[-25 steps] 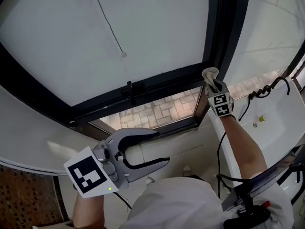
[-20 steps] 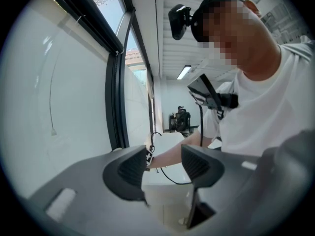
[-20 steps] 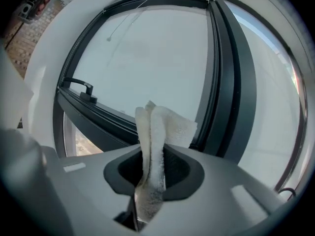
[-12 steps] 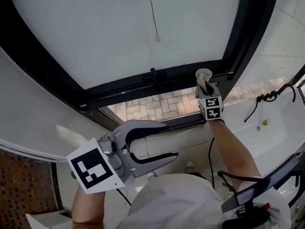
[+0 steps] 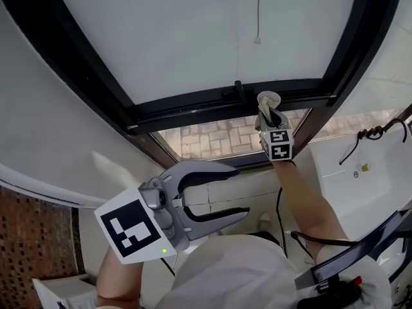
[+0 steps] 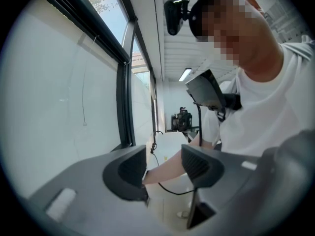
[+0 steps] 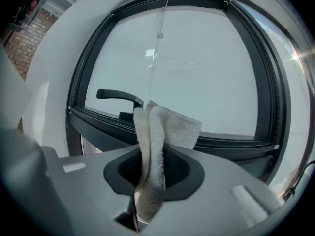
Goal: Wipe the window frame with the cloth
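Observation:
A dark window frame [image 5: 193,105] surrounds a frosted pane; its lower bar [image 7: 231,144] carries a black handle [image 7: 118,96]. My right gripper [image 5: 269,111] is shut on a folded white cloth [image 7: 157,141], whose top [image 5: 267,100] rests against the lower bar just right of the handle [image 5: 238,89]. My left gripper [image 5: 228,195] hangs low and away from the window, jaws open and empty; in its own view the gap [image 6: 164,168] shows only the right forearm beyond.
A pull cord with a bead [image 5: 257,40] hangs in front of the pane. A white sill or counter [image 5: 360,166] with a black cable [image 5: 370,134] lies at the right. A brick wall [image 5: 32,243] is at lower left.
My right gripper and the cloth have slid left along the lower frame bar, closer to the handle. The view has shifted with it; the left gripper stays low and open.

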Demonstrator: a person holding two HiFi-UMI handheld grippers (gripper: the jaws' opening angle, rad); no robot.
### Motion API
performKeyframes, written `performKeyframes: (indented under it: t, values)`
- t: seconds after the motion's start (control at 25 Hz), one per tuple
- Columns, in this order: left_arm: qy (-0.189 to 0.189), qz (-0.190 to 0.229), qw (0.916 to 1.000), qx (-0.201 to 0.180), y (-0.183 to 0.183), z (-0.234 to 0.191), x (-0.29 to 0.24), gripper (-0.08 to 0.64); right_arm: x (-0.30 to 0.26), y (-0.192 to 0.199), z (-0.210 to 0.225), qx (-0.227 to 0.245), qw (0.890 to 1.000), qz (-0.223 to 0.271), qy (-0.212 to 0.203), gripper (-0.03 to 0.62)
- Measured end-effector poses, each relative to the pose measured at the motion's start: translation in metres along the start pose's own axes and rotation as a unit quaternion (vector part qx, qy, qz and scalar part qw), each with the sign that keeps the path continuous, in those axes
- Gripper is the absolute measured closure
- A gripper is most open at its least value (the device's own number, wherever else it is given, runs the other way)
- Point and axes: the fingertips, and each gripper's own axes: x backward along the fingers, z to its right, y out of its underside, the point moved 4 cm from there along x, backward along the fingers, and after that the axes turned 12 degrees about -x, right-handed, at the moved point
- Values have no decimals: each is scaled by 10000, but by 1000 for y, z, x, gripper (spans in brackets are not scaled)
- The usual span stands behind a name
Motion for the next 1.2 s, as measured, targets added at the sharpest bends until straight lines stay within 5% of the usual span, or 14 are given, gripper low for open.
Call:
performKeyframes:
  t: [0.56, 1.2]
  values:
    - [36, -46, 10000, 0, 15, 19, 54, 318, -31, 12, -109, -292, 9990, 6, -325, 520]
    - [-418, -177, 9987, 217, 29, 26, 100, 318, -65, 12, -289, -265, 9860, -176, -1636, 520]
